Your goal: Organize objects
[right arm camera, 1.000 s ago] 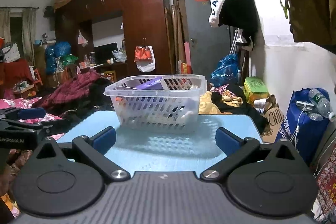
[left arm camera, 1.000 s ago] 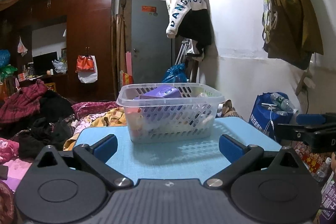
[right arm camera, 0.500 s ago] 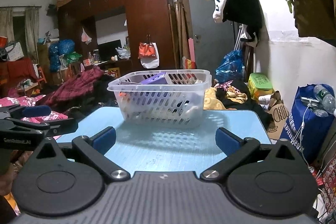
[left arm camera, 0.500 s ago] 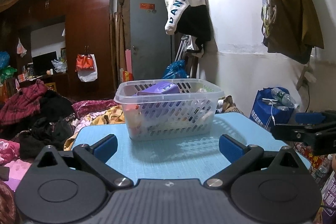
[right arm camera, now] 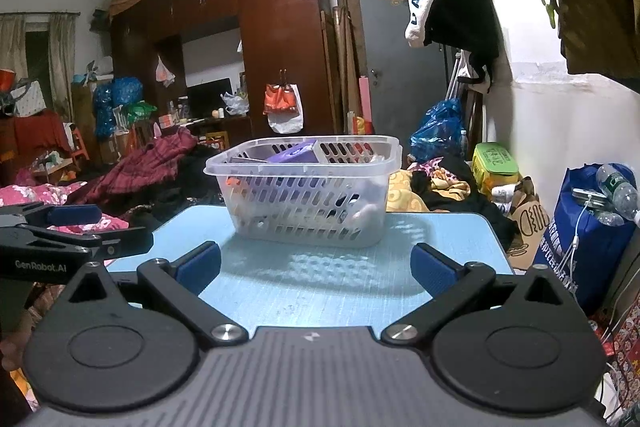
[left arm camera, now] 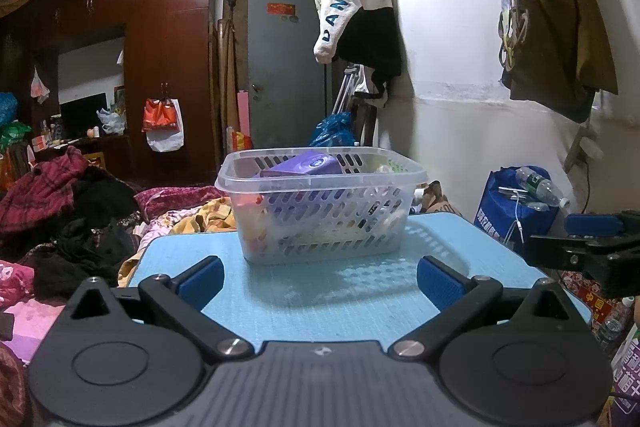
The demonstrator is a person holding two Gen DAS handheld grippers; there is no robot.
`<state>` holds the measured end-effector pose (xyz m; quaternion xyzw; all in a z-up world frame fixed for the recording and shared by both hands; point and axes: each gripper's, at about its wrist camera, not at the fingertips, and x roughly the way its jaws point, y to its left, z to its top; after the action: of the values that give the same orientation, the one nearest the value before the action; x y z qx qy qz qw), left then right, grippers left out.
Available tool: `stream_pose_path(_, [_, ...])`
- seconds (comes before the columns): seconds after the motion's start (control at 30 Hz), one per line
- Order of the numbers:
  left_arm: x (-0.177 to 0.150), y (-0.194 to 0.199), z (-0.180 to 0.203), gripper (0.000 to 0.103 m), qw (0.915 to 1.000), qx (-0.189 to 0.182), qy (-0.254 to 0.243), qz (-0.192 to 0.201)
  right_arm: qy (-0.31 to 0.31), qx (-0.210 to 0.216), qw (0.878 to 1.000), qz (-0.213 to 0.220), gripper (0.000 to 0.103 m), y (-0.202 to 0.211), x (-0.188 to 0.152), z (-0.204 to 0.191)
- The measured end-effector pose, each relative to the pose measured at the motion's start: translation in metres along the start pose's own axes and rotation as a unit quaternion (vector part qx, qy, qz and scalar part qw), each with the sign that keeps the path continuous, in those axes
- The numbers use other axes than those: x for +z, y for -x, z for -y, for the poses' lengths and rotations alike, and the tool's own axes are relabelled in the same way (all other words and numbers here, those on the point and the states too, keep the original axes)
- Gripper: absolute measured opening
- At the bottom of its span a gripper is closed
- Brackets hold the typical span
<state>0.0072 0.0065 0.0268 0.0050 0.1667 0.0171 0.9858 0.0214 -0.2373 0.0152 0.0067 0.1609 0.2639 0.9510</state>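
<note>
1. Left gripper (left arm camera: 320, 273), right gripper (right arm camera: 314, 267): spread wide, holding nothing.
2. Basket (left arm camera: 320, 215): far on table (left arm camera: 320, 307), already filled.
3. Apparently between steps; next reach needs a chosen item.

Translucent, glossy plastic basket (left arm camera: 320, 211) sits on the table (left arm camera: 320, 303), a matt, finely ribbed blue surface; behind it, a polished dark-wood wardrobe (left arm camera: 168, 67).

Both wrist views low, near, facing shared basket (left arm camera: 320, 203) on table (right arm camera: 320, 283).
</note>
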Motion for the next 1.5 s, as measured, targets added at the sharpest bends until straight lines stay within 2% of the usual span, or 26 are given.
stream_pose_path(1.5, [-0.0016, -0.0046, 0.0029, 0.103, 1.0000, -0.004, 0.003, -0.005, 0.001, -0.001, 1.000, 0.000, 0.103, 0.0000, -0.0001, -0.0013])
